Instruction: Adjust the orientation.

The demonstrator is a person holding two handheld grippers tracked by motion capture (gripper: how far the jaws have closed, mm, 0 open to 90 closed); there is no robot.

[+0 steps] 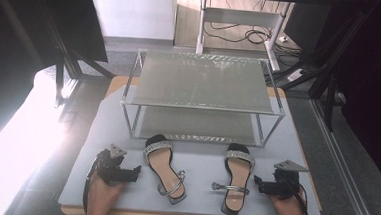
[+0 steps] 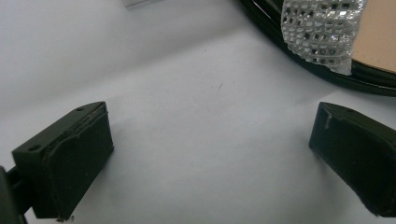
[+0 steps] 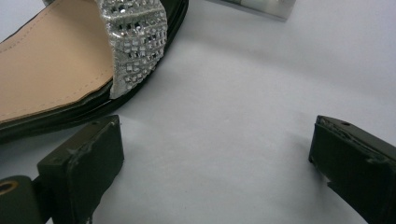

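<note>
Both claws released, resting on the grey mat.
Left gripper gapes, left sandal just at its 3 o'clock; right gripper gapes, right sandal at its 9 o'clock; shoe rack at 12.

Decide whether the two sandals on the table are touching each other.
Apart. The high view shows bare table between the left sandal and the right sandal along their whole length.
</note>
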